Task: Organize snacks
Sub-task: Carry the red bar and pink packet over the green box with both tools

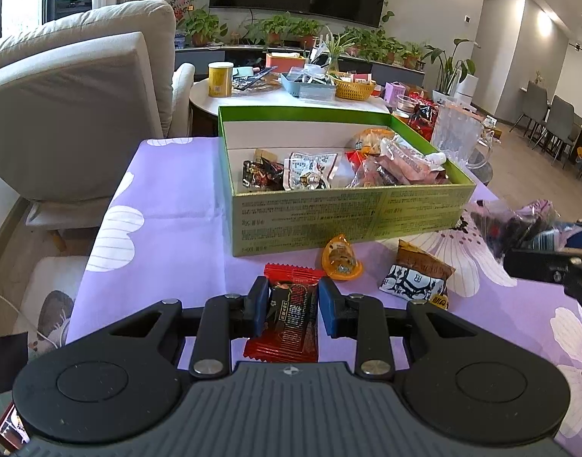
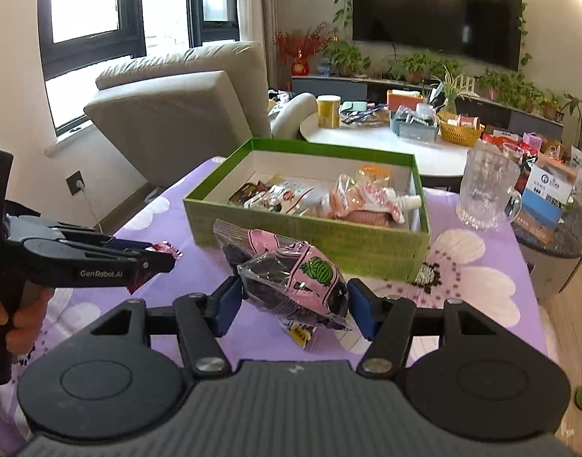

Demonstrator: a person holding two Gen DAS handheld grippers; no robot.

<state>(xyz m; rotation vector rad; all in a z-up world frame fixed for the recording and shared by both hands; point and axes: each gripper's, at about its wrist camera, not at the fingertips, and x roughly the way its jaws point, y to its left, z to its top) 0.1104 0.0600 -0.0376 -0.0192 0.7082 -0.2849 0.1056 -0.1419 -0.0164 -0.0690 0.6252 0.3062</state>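
My left gripper is clenched on a red-and-black foil snack bar, its blue pads pressing the wrapper's long sides at lower centre of the left wrist view. The bar's crimped red end pokes past the fingertips toward the open green cardboard box, whose printed near wall fills the middle of that frame. Between the bar and that wall lie an orange cone-shaped jelly packet and, to its right, a brown-and-white crinkled snack pouch, both loose on the lilac flowered tablecloth. The cloth to the left of the box is bare out to the table edge, where a beige armchair stands close.

My right gripper grasps a pink-and-clear plastic bag with a green watermelon print, held above the cloth at centre of the right wrist view, its top corner overlapping the box's near wall. The box already holds several packets, piled toward its right end. A clear ribbed glass mug stands on the cloth right of the box, apart from it. In this view my left gripper enters from the left edge with the red wrapper in its tips.
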